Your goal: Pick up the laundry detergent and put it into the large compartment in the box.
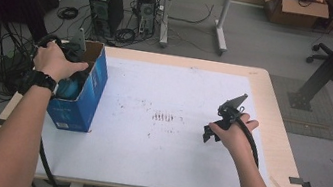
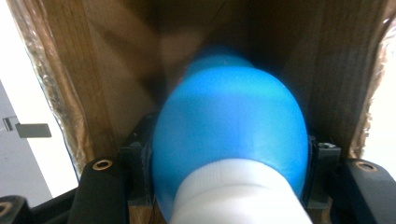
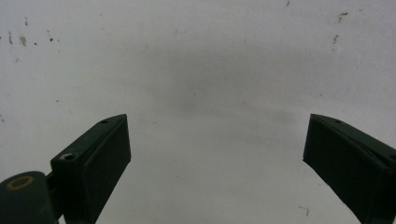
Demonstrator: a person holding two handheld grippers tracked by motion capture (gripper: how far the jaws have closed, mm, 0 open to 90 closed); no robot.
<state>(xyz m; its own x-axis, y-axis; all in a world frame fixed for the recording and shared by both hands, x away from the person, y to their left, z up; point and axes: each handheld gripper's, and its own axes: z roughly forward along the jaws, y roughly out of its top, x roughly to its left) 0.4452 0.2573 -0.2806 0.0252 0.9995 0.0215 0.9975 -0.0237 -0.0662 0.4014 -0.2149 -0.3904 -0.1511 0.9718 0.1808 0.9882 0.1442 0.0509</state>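
Left claw point(image 2: 229, 196) is clenched on a blue bottle point(image 2: 229, 135) with a white cap, both jaws pressed to its sides; it sits down inside the open blue box point(image 1: 87, 92) at the table's point(image 1: 266, 89) left edge, brown walls close on either side. To my eye the step is seating the bottle in the box; keep the wrist straight so the bottle goes down upright between the walls, not scraping the flaps; loosen only once it rests on the bottom, then draw straight up so the jaws do not drag it over. Right claw point(image 3: 217, 154) hangs released with nothing between its jaws, over the bare white mat point(image 1: 172, 140) well apart from the box; it could come across and steady the box wall, since the box looks light enough to tip or slide.
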